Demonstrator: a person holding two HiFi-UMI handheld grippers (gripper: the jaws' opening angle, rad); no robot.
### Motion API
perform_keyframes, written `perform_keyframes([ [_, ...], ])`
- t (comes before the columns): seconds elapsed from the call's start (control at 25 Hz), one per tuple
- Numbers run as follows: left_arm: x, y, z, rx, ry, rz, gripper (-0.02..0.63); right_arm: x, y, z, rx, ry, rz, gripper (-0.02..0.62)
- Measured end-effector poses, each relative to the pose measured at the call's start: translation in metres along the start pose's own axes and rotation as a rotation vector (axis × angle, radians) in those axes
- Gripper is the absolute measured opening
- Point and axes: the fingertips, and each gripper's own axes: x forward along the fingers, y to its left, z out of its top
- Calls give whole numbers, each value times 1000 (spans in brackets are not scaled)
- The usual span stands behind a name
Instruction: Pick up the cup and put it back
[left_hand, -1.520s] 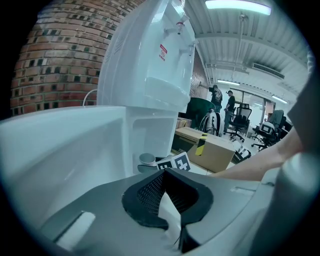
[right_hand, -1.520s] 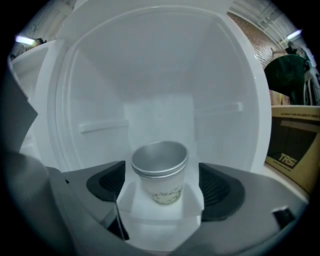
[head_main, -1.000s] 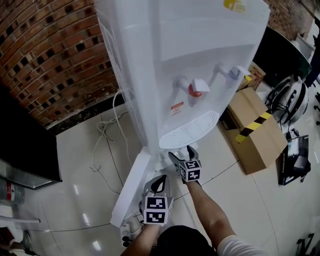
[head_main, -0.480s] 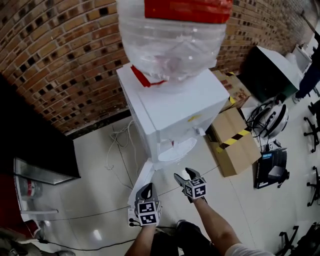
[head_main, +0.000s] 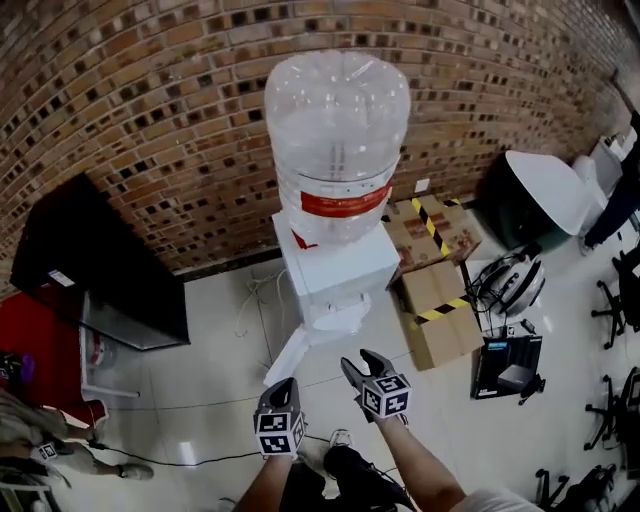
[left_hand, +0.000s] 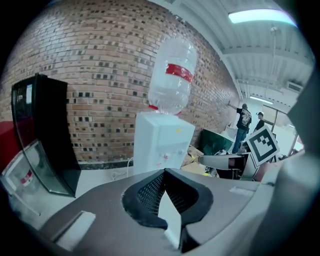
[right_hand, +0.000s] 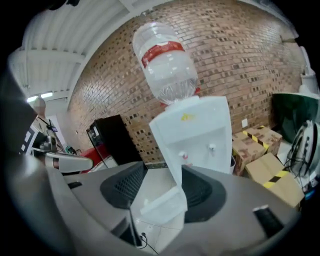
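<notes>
White dispenser (head_main: 335, 272), red-banded clear bottle (head_main: 337, 130), brown brick wall (head_main: 150, 90), yellow-black striped box (head_main: 443, 318)

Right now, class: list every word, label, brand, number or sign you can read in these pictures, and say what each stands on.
No text can be read.
Red label on the bottle: blurred, no words legible.
Yellow sticker on the dispenser: too small.
Print on the boxes: too small.
White sticker on the black cabinet: too small.
Cubes: marker patterns, no words.

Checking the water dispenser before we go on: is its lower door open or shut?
Open: the white door stands swung out from the base of the water dispenser, angled over the floor.
</notes>
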Motion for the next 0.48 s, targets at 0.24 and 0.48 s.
perform_keyframes([
  [0.24, -67, -26, 47, -41, -53, -52, 0, -68, 43, 59, 6, -26, 33, 221],
  [0.48, -118, -35, 77, -30, -104, -104, 0, -128, 96, 87, 20, -70, 43, 187],
])
